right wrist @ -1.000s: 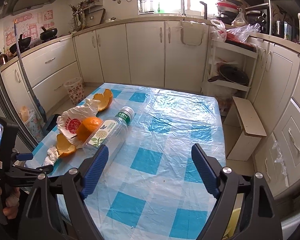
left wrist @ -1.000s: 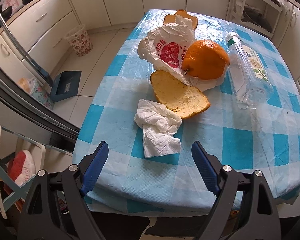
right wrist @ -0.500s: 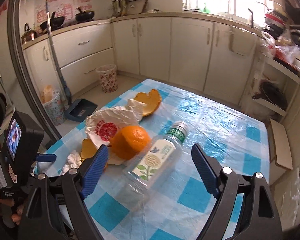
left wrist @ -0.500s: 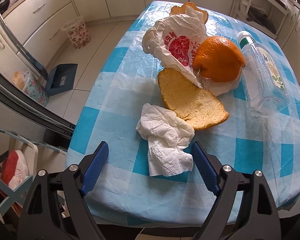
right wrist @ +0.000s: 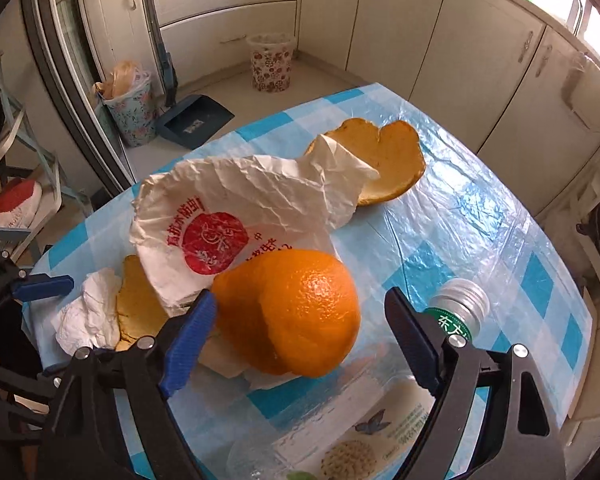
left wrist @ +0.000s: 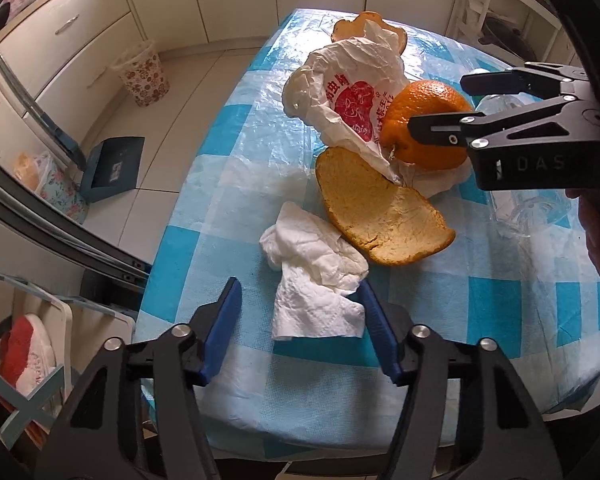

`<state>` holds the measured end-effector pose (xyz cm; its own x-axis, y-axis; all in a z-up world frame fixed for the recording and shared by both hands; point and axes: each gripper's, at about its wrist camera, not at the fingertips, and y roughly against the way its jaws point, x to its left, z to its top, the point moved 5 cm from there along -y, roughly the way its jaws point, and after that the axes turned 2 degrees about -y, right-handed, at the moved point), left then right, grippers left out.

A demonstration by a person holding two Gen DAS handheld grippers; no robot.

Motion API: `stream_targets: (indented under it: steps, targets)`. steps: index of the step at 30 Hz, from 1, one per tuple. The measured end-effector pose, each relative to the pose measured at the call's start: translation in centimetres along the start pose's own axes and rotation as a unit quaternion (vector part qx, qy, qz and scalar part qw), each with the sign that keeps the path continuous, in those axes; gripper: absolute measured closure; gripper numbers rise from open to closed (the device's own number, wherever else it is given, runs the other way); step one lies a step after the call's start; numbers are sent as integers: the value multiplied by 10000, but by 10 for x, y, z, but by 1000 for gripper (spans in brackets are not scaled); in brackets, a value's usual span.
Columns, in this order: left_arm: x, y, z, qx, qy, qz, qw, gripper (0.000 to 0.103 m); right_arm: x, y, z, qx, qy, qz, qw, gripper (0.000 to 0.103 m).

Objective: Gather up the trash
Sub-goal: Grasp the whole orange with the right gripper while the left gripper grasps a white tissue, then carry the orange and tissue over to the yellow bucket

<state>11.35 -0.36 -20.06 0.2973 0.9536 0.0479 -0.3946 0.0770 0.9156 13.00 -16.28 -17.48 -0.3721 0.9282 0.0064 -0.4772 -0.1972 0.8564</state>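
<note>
Now the pickup step is getting under way on two fronts, with nothing yet lifted off the table [left wrist: 236, 184]. Nearest, the left gripper [left wrist: 298, 314] is pointing steeply down over the crumpled white tissue [left wrist: 316, 280] at the near edge of the checked cloth; its blue fingers [left wrist: 224, 332] have just been closing in and are now bracketing the tissue, the right one touching or nearly touching its edge, the left one still clear of it, so the grip is not yet made. A flat piece of orange peel [left wrist: 380, 220] is lying just beyond, touching the tissue. Past that, the right gripper [right wrist: 300, 320] is reaching in with its fingers spread either side of the domed orange peel [right wrist: 296, 312]; they too have just been narrowing, and the left one is coming close against the peel while the right one stands apart from it, beside the cap of the plastic bottle [right wrist: 458, 308]. The peel is sitting on a crumpled paper wrapper [right wrist: 240, 208], with one more peel [right wrist: 384, 164] lying at the far end. Next, I judge, each pair of fingers needs to finish closing squarely on its own piece, the tissue without dragging the flat peel along, the orange peel without snagging the wrapper. A flowered bin [right wrist: 271, 64] is standing on the floor beyond the table, a likely place for the rubbish.
</note>
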Motion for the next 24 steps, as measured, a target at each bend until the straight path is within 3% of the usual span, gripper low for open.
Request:
stream_targets:
  steps: [4,7,12,18,24]
  targets:
    - [7,3,0,49,174,-226,9996,86,-6,3,-1,-30,-252,323,9992,47]
    - [13,5,-2,127,379,-574,9976,90,-13,11,-5,-136,-531,550,9970,57]
    - [21,20,-4,-97,545,-703,9960,93,-21,27,-11,-380,-858,718,9930,70]
    - [27,34,-1,-425,656,-640,9949,94,-30,51,-9,-778,-1352,1221,9802,72]
    - [29,52,2,-771,743,-722,9916,94,-47,69,-20,-1040,-2139,1853,9535,71]
